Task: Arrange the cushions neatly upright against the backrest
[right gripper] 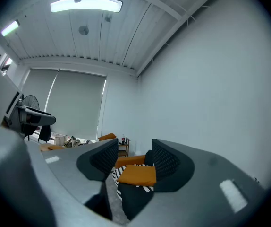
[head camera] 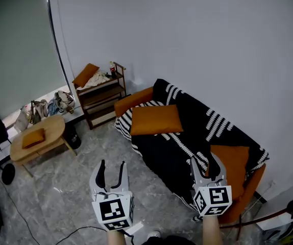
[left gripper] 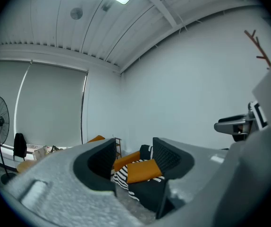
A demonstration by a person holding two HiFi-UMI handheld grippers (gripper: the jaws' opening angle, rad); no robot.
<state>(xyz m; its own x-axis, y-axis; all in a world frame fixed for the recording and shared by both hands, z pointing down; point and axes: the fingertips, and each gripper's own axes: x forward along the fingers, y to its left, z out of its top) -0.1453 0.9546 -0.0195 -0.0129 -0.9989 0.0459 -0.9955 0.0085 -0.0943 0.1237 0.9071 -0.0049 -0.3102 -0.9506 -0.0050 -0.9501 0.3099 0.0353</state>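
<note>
The left tongs (head camera: 112,165) and right tongs (head camera: 204,162) both stand apart and empty, short of the sofa (head camera: 187,137). One orange cushion (head camera: 155,119) lies flat near the sofa's far end, another cushion (head camera: 233,162) at its near end

An orange sofa (head camera: 132,100) stands on the grey floor (head camera: 85,162) against the wall, draped with a black-and-white striped blanket (head camera: 187,131). One orange cushion (head camera: 155,119) lies flat on the blanket near the far armrest. A second cushion (head camera: 234,161) lies at the near end.
</note>
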